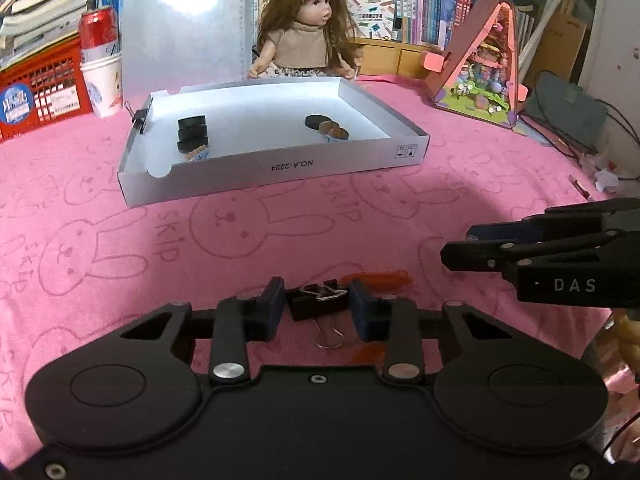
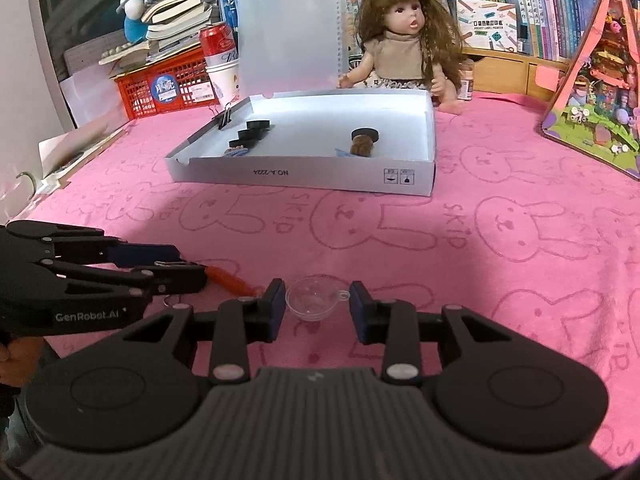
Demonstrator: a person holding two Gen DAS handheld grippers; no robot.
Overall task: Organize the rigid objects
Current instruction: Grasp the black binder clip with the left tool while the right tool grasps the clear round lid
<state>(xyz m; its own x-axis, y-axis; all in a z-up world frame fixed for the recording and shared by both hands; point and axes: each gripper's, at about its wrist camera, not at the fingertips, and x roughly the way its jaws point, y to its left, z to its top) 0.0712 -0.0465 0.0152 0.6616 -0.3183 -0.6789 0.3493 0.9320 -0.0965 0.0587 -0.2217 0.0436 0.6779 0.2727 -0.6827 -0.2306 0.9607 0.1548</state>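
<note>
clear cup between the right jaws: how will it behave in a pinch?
Clear cup looks thin and light, so it may flex or crack. Its smooth round wall could slip from the right hand-held gripper. The side tab may snag a pad.

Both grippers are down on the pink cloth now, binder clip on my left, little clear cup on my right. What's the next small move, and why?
Probably lift both straight up. The left gripper looks closed on the binder clip, the right gripper on the clear cup, and both items rest on the cloth short of the white box.
</note>
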